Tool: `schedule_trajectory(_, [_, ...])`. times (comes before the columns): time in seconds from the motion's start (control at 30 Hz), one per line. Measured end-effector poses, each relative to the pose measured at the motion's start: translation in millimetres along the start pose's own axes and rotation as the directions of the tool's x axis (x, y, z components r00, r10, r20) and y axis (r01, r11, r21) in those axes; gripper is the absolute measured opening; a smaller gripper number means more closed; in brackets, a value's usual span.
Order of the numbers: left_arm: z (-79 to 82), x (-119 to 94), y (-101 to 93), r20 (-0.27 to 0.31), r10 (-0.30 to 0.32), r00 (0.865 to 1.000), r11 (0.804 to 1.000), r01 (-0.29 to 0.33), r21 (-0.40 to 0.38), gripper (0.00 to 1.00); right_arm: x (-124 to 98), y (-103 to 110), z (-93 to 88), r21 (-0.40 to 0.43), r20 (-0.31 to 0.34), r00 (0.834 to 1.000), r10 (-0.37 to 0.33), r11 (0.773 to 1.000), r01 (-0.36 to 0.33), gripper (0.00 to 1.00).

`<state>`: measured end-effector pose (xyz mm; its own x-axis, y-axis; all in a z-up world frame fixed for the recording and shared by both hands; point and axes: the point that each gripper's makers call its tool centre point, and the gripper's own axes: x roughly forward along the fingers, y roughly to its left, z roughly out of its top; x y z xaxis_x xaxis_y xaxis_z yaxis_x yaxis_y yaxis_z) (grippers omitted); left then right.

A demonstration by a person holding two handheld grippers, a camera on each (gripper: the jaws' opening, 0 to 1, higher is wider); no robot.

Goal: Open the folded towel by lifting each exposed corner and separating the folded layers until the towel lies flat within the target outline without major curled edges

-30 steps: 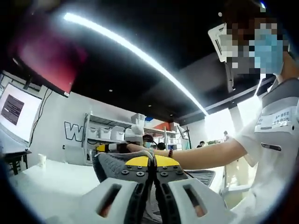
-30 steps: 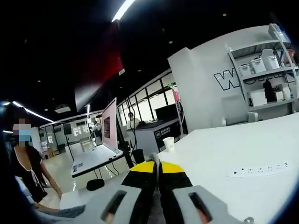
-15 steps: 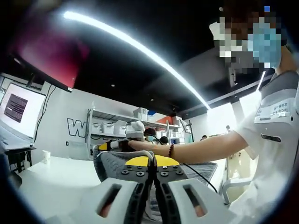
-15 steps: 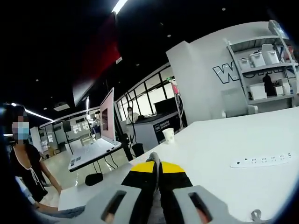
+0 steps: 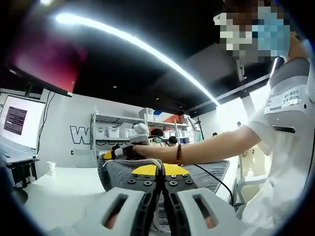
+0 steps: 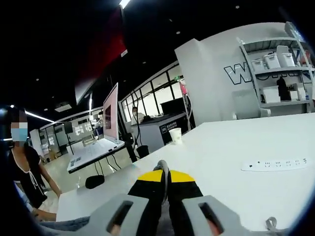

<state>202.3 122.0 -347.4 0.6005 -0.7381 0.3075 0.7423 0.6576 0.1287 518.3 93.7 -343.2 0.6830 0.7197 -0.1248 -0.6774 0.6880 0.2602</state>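
Raised higher, both hand-held grippers (image 5: 161, 172) (image 6: 165, 177) pinch towel (image 5: 118, 174).

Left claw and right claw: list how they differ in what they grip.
The left claw is shut on a grey towel that bulges past its tips; the right claw shows just a thin grey sliver of it. Ahead of the left claw stretches a person's arm; ahead of the right claw, a white table. Both are shut, yellow-tipped.

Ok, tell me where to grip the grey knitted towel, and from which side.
Probably its thick hemmed edge, approached edge-on from outside: the grey knitted towel hangs stretched between left gripper and right gripper, so the hem stands out taut.
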Motion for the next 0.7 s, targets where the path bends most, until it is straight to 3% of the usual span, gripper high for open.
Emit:
schedule_trajectory(0.4, [-9.2, -3, 1.2, -0.031, -0.005, 0.999, 1.0, 0.005, 0.001, 0.01, 9, -4, -18.3, 0.017, -0.028, 1.0, 0.006, 1.0, -0.005, 0.0])
schedule_trajectory(0.7, [-11.4, -12, 9.2, -0.012, -0.001, 1.0, 0.997, 0.0, -0.072, 0.01, 18, 0, -32.5, 0.03, -0.038, 0.999, 0.01, 1.0, -0.008, 0.0])
